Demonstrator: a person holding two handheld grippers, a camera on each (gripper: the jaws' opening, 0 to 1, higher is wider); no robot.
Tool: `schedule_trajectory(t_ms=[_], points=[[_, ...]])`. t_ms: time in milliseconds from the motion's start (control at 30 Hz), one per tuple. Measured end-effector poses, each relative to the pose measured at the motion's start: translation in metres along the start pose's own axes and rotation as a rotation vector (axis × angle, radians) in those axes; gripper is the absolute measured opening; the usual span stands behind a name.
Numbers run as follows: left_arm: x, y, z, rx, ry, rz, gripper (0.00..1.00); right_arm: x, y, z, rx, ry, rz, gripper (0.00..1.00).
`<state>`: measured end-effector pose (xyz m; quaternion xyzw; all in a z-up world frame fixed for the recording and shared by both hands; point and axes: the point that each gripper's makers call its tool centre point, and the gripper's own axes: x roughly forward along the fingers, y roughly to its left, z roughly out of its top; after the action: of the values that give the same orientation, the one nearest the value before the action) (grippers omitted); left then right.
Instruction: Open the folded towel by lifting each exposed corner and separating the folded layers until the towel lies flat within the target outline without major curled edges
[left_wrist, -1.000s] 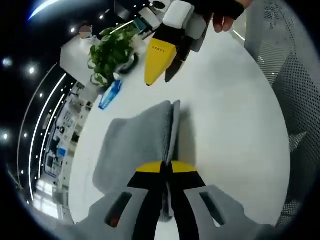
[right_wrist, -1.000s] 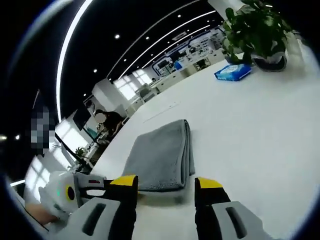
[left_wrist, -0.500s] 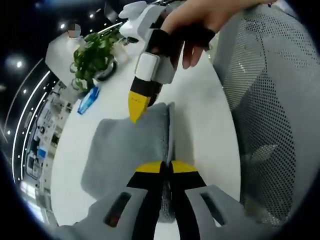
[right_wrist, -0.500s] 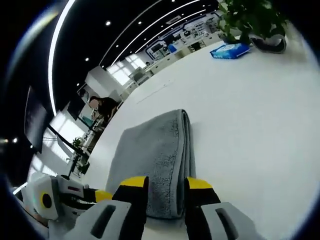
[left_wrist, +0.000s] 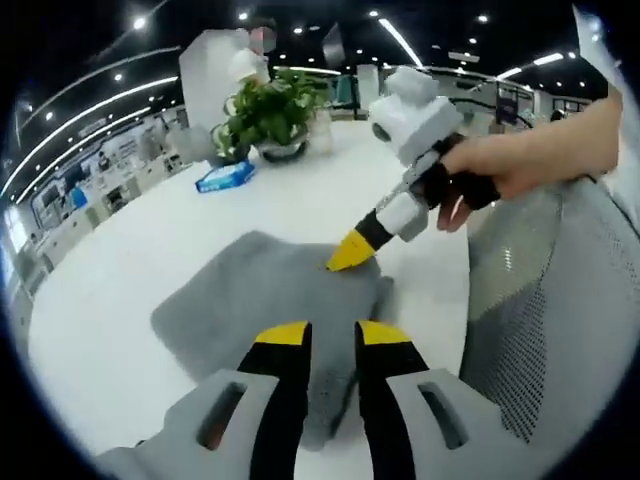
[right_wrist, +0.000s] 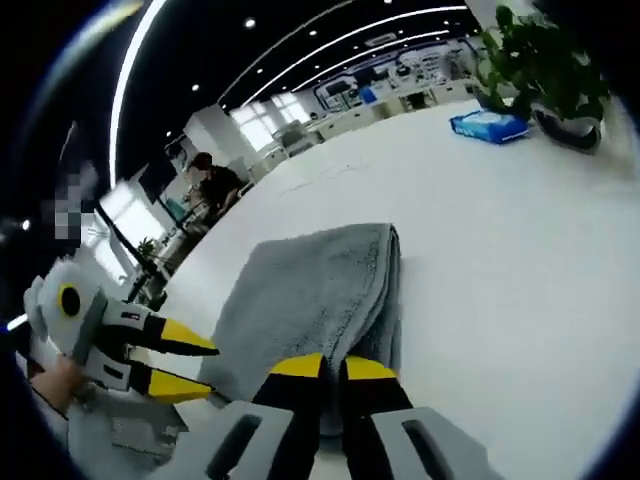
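A grey folded towel (left_wrist: 250, 295) lies on the white table (left_wrist: 120, 250). My left gripper (left_wrist: 335, 335) stands open just above the towel's near edge, with the cloth showing in the gap between the jaws. My right gripper (left_wrist: 352, 255), held by a hand, comes in from the right with its yellow tip on the towel's folded edge. In the right gripper view, my right gripper (right_wrist: 334, 368) is shut on the near end of the towel (right_wrist: 310, 290) by its thick fold. There my left gripper (right_wrist: 208, 370) sits at the left with its jaws apart.
A potted plant (left_wrist: 270, 110) and a blue packet (left_wrist: 225, 177) stand at the table's far side; they also appear as the plant (right_wrist: 545, 70) and the packet (right_wrist: 490, 125). A grey mesh chair (left_wrist: 550, 300) stands close on the right. A person (right_wrist: 210, 185) sits far behind.
My left gripper has let go of the towel and opened. My right gripper came down onto the towel's folded end and shut on it. Both cameras shifted.
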<state>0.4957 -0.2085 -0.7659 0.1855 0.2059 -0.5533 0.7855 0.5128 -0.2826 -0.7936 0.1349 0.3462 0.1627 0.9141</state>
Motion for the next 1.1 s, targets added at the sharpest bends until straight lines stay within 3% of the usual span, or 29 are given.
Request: schedule_trajectory(t_ms=[67,267,467,600,733,800,1000,1100], points=[[0.002,0.003,0.000,-0.031,0.004,0.013,0.17,-0.003,0.004,0.007,-0.119,-0.005,-0.035,0.01],[0.002,0.015,0.008,-0.160,-0.046,0.045,0.16,-0.006,0.037,0.025,-0.627,-0.029,-0.113,0.01],[-0.006,0.041,0.019,-0.386,-0.136,0.062,0.16,0.003,0.059,0.018,-0.865,-0.010,-0.089,0.01],[-0.004,0.058,0.027,-0.407,-0.123,0.079,0.17,0.007,0.060,0.013,-0.948,0.007,-0.090,0.01],[0.007,0.068,0.049,-0.425,-0.136,0.079,0.18,0.009,0.058,0.010,-1.015,0.031,-0.101,0.01],[0.018,0.066,0.059,-0.424,-0.104,0.068,0.19,0.009,0.058,0.008,-1.038,0.037,-0.104,0.01],[0.063,0.053,0.056,-0.200,0.120,0.083,0.22,0.010,0.057,0.006,-1.069,0.054,-0.107,0.01],[0.077,0.043,0.049,-0.153,0.193,0.086,0.26,0.010,0.055,0.004,-1.075,0.066,-0.107,0.01]])
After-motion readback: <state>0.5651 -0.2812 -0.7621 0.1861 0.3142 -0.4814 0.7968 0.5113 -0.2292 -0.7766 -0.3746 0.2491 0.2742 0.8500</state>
